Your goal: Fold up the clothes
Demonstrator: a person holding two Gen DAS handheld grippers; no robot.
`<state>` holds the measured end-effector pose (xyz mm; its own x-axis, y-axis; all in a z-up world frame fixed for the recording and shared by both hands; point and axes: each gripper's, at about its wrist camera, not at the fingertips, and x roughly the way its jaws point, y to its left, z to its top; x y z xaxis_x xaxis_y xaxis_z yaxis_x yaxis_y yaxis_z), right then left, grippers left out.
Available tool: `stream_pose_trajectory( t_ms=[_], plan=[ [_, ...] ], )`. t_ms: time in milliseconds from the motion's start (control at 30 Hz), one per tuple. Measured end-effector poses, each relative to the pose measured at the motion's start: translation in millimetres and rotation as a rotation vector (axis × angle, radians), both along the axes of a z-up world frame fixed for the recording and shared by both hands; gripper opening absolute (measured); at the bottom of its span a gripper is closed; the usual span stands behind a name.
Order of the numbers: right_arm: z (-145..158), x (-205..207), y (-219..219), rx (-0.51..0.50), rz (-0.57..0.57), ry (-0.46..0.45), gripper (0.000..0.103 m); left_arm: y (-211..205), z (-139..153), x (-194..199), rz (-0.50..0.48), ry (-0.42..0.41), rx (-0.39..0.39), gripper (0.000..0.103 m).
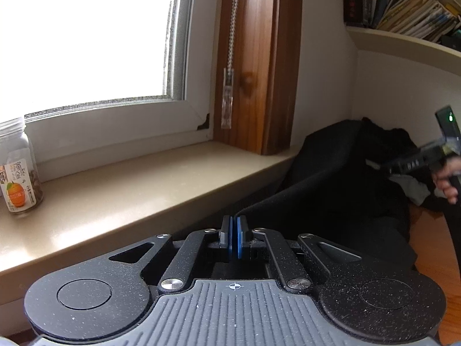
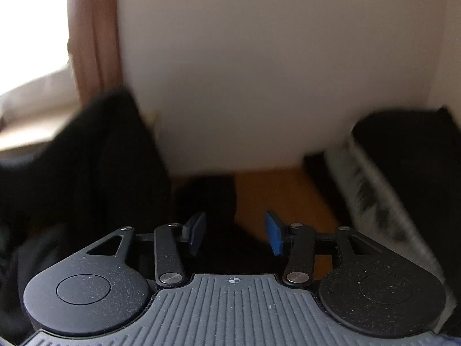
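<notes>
A black garment lies heaped on the wooden table against the wall, below the window sill. One edge of it runs in a taut line to my left gripper, whose blue pads are shut on that edge. In the left wrist view my right gripper is a blur over the heap's right side, held by a hand. The right wrist view is blurred: my right gripper stands open over the black garment. Dark cloth lies below the gap, and the pads do not press on it.
A labelled glass jar stands at the left of the beige window sill. A wooden frame post rises by the wall, and a bookshelf hangs above. A pale cloth peeks from the heap. A grey-and-black object lies at the right.
</notes>
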<state>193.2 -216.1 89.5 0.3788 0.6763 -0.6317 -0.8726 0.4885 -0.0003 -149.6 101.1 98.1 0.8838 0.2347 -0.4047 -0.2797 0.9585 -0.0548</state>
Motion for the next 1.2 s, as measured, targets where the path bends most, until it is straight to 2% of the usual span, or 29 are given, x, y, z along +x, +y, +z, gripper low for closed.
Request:
stream_pose_trajectory(
  t_ms=[67, 133, 433, 500, 567, 600, 667, 700, 867, 933, 1033, 1200],
  plan=[
    [-7, -1, -3, -0.012, 0.005, 0.007, 0.055, -1, -2, 1, 0.010, 0.004, 0.001, 0.003],
    [-11, -3, -5, -0.023, 0.006, 0.005, 0.057, -2, -4, 2, 0.006, 0.011, 0.002, 0.003],
    [-47, -12, 16, -0.091, 0.008, 0.043, 0.060, -7, -7, 3, -0.016, 0.024, 0.010, 0.003],
    [-53, -15, 15, -0.091, 0.007, 0.055, 0.057, -7, -8, 3, -0.018, 0.026, 0.009, 0.003],
    [-56, -18, 13, -0.095, 0.012, 0.060, 0.043, -7, -8, 3, -0.018, 0.028, 0.008, 0.003],
    [-56, -20, 12, -0.096, 0.014, 0.057, 0.040, -6, -8, 3, -0.019, 0.028, 0.007, 0.003],
    [-54, -26, 7, -0.106, 0.009, 0.045, 0.025, -6, -8, 4, -0.019, 0.029, 0.006, 0.003],
    [-52, -31, 3, -0.121, 0.005, 0.028, 0.023, -6, -8, 4, -0.020, 0.029, 0.005, 0.003],
    [-43, -53, -48, -0.215, -0.036, -0.026, 0.020, -7, -10, 5, -0.027, 0.030, -0.002, 0.003],
    [-41, -60, -80, -0.237, -0.065, -0.009, 0.020, -9, -11, 4, -0.035, 0.031, -0.003, 0.003],
    [-37, -69, -120, -0.252, -0.090, 0.025, 0.023, -13, -13, 6, -0.049, 0.036, -0.004, 0.003],
    [-4, -81, -145, -0.216, -0.123, -0.031, 0.030, -18, -19, 10, -0.057, 0.054, 0.007, 0.003]
  ],
)
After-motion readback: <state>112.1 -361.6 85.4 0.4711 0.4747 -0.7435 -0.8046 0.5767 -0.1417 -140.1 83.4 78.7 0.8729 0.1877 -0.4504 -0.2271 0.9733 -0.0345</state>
